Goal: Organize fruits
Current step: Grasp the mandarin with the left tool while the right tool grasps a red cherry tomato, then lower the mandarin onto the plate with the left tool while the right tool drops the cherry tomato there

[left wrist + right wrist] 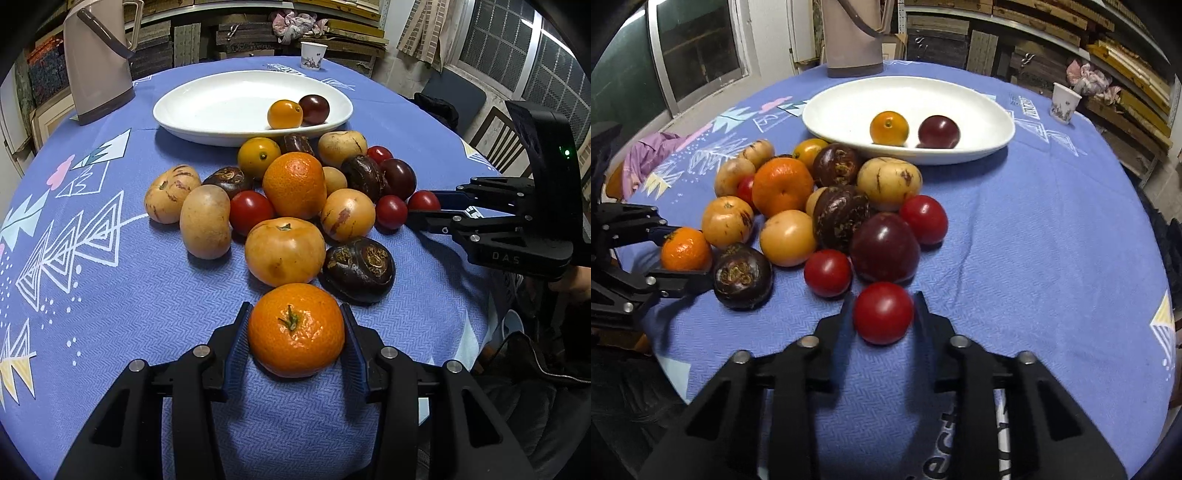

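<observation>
My left claw (296,328) hugs an orange (296,329), my right claw (882,314) hugs a red tomato (882,312), and the fruit pile (291,206) sits before the white plate (207,110).

Orange mandarin (296,329), red tomato (882,313) — white plate (192,110), blue tablecloth (147,295) with white triangles.

Left gripper (296,330): low over the surface, jaws closed against both sides of a mandarin (296,329). Right gripper (882,314): low, level, jaws closed on a red tomato (882,313) seated between the fingertips.
</observation>
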`<state>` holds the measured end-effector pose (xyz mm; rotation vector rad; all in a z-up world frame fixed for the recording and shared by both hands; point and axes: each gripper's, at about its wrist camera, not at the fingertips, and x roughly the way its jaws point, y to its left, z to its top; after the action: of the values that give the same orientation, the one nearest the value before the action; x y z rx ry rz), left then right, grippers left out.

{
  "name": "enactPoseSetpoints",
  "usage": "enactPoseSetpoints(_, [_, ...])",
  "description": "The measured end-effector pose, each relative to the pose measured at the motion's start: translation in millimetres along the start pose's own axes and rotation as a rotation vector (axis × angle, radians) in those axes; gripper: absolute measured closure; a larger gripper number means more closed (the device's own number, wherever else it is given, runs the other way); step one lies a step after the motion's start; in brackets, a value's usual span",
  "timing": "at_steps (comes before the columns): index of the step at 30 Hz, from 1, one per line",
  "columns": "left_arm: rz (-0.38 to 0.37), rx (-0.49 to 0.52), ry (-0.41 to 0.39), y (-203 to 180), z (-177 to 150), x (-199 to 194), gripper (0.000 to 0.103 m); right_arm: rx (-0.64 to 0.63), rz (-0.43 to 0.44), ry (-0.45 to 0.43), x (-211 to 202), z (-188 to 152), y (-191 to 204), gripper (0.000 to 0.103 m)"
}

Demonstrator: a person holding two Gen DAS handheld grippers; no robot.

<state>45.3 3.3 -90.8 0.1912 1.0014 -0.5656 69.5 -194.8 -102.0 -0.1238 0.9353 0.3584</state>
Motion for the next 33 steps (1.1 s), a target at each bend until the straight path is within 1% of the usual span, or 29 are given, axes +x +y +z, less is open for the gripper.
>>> enactPoseSetpoints(4, [-0.003,0.008,-0.008,-1.5,-0.8,-2.2,0.057,0.032,0.021,-0.03,-10.3,-1.5,-4.5,0.074])
enactPoseSetpoints(6, [-0.013,0.016,-0.007,-2.8,-1.8,-4.3,0.057,0.031,0.024,-0.044,-16.4,0.1,-4.7,0.074])
enactPoseSetpoints(9, [-0.005,0.024,-0.011,-4.3,-1.7,-8.4,0.057,0.029,0.033,-0.064,-24.4,1.5,-2.9,0.074])
enactPoseSetpoints(13, [-0.004,0.023,-0.036,-4.7,3.7,-20.3,0.057,0.019,0.042,-0.09,-34.5,5.7,1.0,0.074])
enactPoseSetpoints(16, [0.0,0.04,-0.063,-7.2,12.8,-30.7,0.057,0.017,0.059,-0.117,-43.4,12.7,2.0,0.074])
enactPoseSetpoints(19, [-0.001,0.064,-0.092,-7.9,27.7,-37.1,0.057,0.015,0.073,-0.144,-50.4,23.6,0.2,0.074])
enactPoseSetpoints(21, [0.013,0.079,-0.105,-8.1,40.5,-37.5,0.057,0.016,0.074,-0.161,-53.9,34.5,-2.7,0.074])
enactPoseSetpoints(23, [0.027,0.089,-0.125,-5.3,54.6,-36.7,0.057,0.01,0.066,-0.181,-55.2,50.1,-7.1,0.074])
enactPoseSetpoints(25, [0.029,0.076,-0.142,3.0,73.8,-34.7,0.057,0.008,0.041,-0.196,-54.1,66.5,-11.6,0.074])
enactPoseSetpoints(27, [0.039,0.062,-0.162,12.4,94.3,-30.3,0.057,-0.005,0.016,-0.189,-47.8,82.3,-14.0,0.073])
enactPoseSetpoints(29, [0.053,0.059,-0.177,18.7,112.5,-24.6,0.057,-0.019,0.009,-0.164,-33.6,100.6,-17.3,0.073])
enactPoseSetpoints(33, [0.076,0.036,-0.16,35.1,147.0,1.5,0.057,-0.02,0.001,-0.117,-6.4,123.8,-25.8,0.073])
